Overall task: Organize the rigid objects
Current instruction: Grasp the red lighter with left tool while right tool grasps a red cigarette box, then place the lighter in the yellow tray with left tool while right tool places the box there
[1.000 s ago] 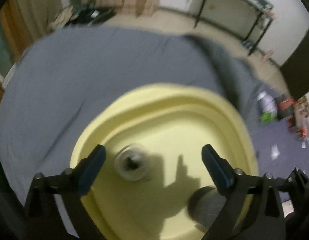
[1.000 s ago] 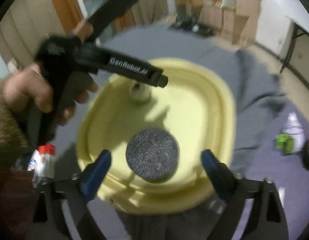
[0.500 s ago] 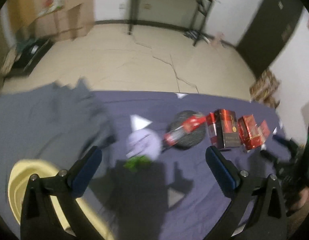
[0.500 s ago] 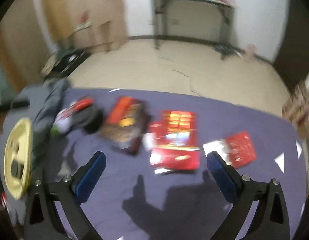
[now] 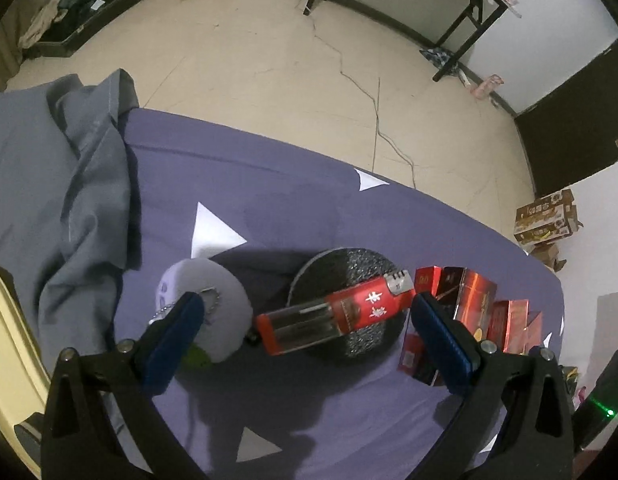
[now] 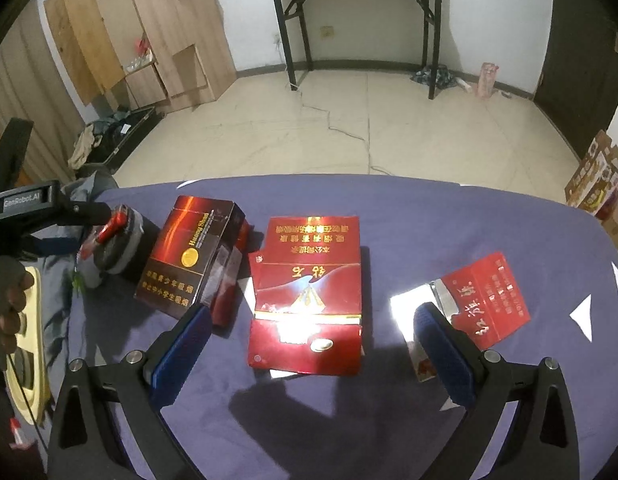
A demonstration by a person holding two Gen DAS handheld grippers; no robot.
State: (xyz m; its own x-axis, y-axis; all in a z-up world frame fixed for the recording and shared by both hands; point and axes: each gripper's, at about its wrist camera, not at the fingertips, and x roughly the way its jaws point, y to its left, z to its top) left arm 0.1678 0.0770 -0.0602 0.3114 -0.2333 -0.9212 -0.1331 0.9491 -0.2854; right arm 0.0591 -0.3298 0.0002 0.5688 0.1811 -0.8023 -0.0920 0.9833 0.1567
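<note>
Left wrist view takes in what the right one mostly misses: a red lighter (image 5: 336, 315) with a clear plastic tank and a metal top, lying slantwise on a round, coarse black pad (image 5: 349, 284), and beside it a soft grey pouch (image 5: 207, 300) with a ball chain, all on the purple cloth (image 5: 269, 184) printed with white triangles. The left gripper (image 5: 305, 328) hangs above the lighter, its blue ribbed pads wide apart and touching nothing. A crumpled grey sheet (image 5: 81, 200) lies along the cloth's left edge, and a sliver of a pale yellow basin (image 5: 5, 344) shows at the frame's left; its contents cannot be made out. Right wrist view alone shows the glossy cartons clearly: a dark red rectangular box (image 6: 193, 254) near the cloth's left side, a flattened bright red pack (image 6: 309, 292) in the middle, and a torn red flap (image 6: 489, 300) toward the right edge. The right gripper (image 6: 311, 344), having just spread, stands fully apart over the flattened pack, clear of it.
</note>
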